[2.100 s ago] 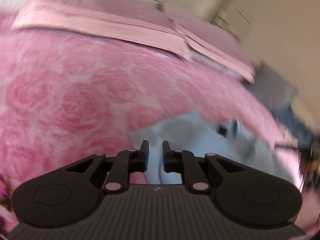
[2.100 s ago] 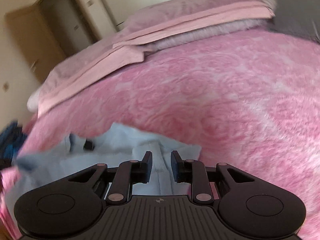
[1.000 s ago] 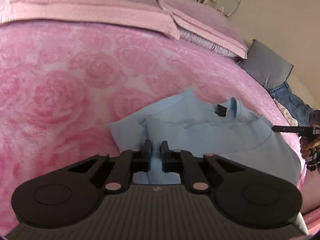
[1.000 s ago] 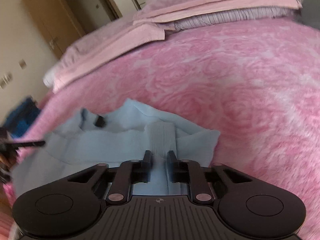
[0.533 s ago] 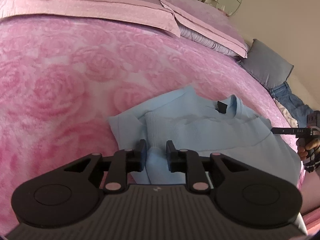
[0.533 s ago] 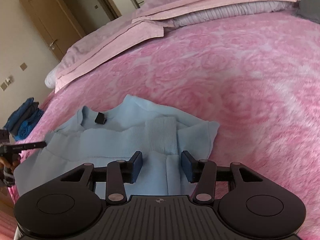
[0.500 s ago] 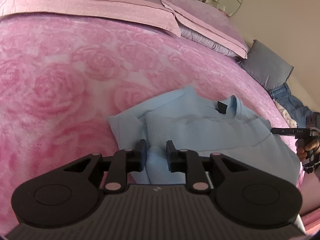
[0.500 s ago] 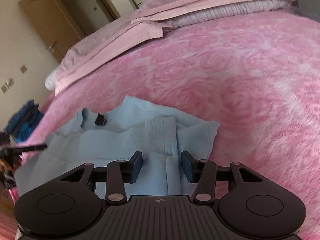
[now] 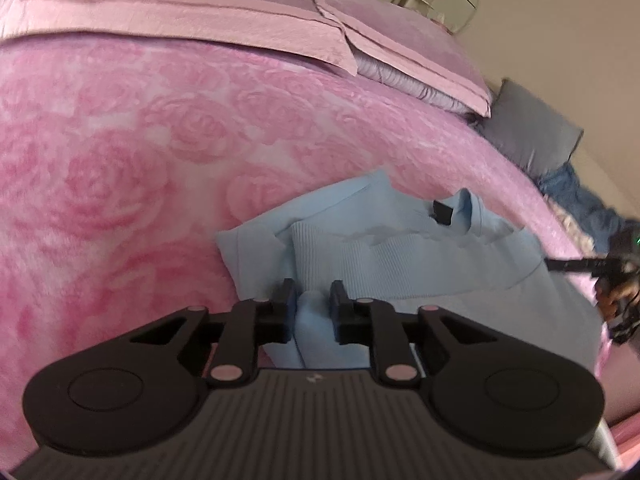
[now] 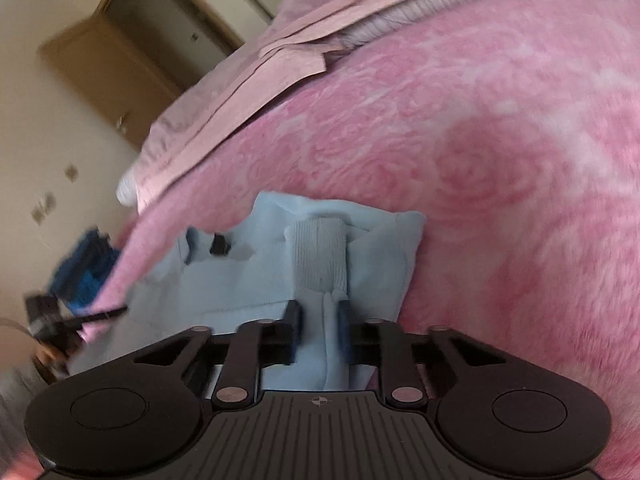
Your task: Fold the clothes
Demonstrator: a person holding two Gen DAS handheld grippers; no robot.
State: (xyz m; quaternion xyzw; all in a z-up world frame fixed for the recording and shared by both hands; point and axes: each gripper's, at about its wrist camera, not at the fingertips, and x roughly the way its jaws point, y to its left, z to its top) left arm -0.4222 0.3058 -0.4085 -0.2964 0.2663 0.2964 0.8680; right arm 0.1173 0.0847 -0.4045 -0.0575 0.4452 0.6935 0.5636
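A light blue sweater (image 9: 400,252) lies partly folded on the pink rose-patterned bed cover (image 9: 120,168), collar and black label away from me. My left gripper (image 9: 312,300) is open, its jaws on either side of a fold of the sweater's near edge, not pinching it. In the right wrist view the sweater (image 10: 256,276) shows with a ribbed cuff (image 10: 320,252) lying on top. My right gripper (image 10: 320,320) is open around a ridge of sweater fabric just below the cuff. Each gripper appears small and dark at the edge of the other's view.
Pink pillows (image 9: 180,12) lie along the head of the bed. A grey cushion (image 9: 532,132) and blue jeans (image 9: 580,204) sit at the bed's right side. A wooden door (image 10: 108,68) and a stack of blue clothes (image 10: 84,272) show at the left.
Both grippers were shut on the sweater a second ago and have opened, releasing it. The right gripper's view has since tilted and swung; the left has barely moved.
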